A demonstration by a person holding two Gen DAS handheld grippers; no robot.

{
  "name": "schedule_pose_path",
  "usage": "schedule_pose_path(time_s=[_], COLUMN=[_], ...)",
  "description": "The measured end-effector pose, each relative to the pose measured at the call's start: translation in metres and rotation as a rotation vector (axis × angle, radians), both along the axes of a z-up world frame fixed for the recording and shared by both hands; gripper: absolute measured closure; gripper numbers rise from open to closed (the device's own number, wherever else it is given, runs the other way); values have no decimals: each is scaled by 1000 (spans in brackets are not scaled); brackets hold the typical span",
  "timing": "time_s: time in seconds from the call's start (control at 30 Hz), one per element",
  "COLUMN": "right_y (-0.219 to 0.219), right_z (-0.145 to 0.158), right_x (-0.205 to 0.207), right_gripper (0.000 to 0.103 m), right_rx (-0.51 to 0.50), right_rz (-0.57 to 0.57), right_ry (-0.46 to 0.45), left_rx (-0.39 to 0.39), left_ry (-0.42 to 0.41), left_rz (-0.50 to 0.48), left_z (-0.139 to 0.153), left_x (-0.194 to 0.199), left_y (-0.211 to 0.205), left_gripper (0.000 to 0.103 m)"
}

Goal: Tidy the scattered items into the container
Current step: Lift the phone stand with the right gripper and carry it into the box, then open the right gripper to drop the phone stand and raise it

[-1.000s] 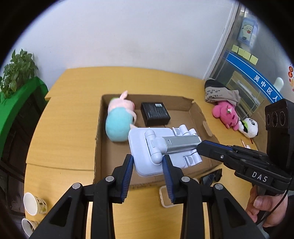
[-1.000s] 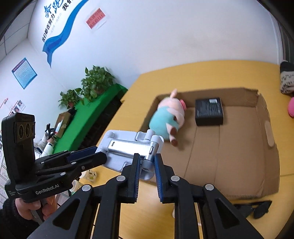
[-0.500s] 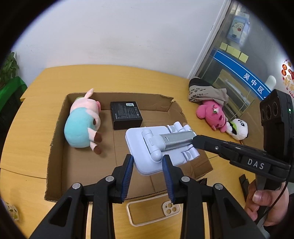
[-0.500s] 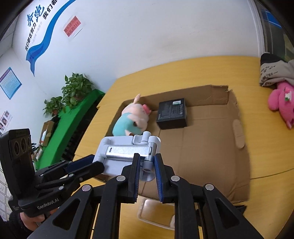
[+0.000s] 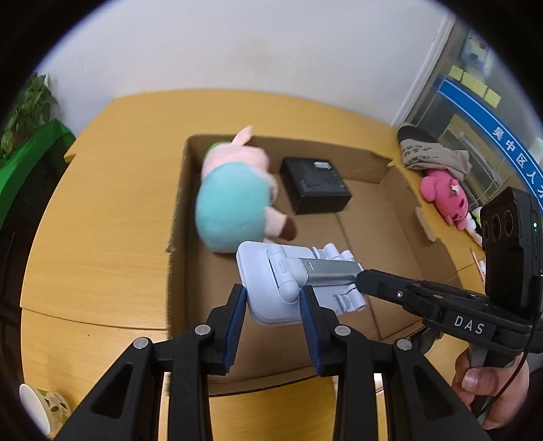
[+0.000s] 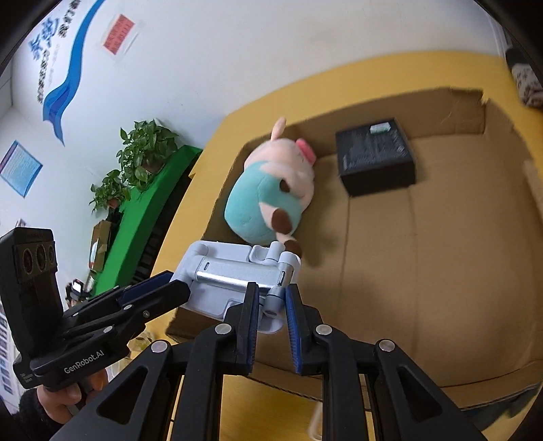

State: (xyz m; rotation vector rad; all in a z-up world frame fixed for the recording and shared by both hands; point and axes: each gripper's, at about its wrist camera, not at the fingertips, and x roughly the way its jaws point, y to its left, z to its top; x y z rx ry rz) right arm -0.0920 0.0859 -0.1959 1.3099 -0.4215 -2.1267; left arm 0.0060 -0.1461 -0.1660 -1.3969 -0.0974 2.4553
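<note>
Your right claw (image 6: 270,302) carries the letters "DAS" on its body as seen from the left wrist camera, and your left claw (image 5: 271,305) reads "GenRobot.AI" from the right one. Between them you hold a pale lavender folding phone stand (image 5: 288,281) with a silver metal arm: the left claw pinches its flat base by the edges, the right claw pinches the hinge knob at the end of the silver arm. Taking the cardboard box (image 5: 176,217) as your landmark, the stand hangs over its near left part, just in front of the plush pig (image 5: 234,203), which lies inside against the left wall in a teal outfit with a pink head and brown feet. Behind the pig, toward the back wall, sits a black box (image 5: 315,185) with a small white label whose print is too blurred to read. Outside the box on the right of the desk (image 5: 101,203) lie a pink plush (image 5: 444,195) and what looks like a grey cloth bundle (image 5: 434,154). Blue Chinese lettering runs along the wall (image 6: 51,61), with a red notice (image 6: 118,32) beside it.
</note>
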Motion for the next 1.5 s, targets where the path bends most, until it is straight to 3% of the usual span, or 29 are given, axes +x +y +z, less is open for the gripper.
schedule_pose_path(time_s=[0.3, 0.57, 1.0, 1.03, 1.07, 1.1, 1.17, 1.23, 1.3, 1.4, 1.5], right_y=[1, 0, -32, -31, -29, -26, -19, -9, 0, 12, 28], right_z=[-44, -83, -90, -86, -77, -65, -31, 6, 36, 62, 70], right_x=[-27, -37, -32, -30, -28, -25, -18, -9, -3, 4, 9], right_gripper=[86, 86, 84, 81, 65, 38, 12, 8, 0, 0, 0], right_rx=[17, 56, 161, 176, 180, 188, 199, 218, 253, 316, 359], right_rz=[-23, 11, 70, 70, 69, 69, 71, 59, 50, 49, 56], right_ry=[-88, -190, -151, -149, -143, -130, -84, -32, -10, 23, 74], left_rx=[-44, -65, -186, -196, -204, -207, -211, -216, -193, -146, -113], left_ry=[-77, -160, -186, -172, -144, -107, -25, 65, 140, 177, 190], left_rz=[-13, 38, 43, 44, 47, 53, 76, 116, 144, 174, 219], left_z=[-44, -78, -84, -76, -64, -49, -14, 21, 50, 70, 71], left_x=[-27, -31, -28, -26, -22, -16, -3, 11, 24, 31, 37], left_y=[15, 17, 13, 15, 16, 17, 19, 21, 21, 22, 25], left_gripper=[72, 72, 71, 71, 71, 68, 50, 29, 21, 21, 21])
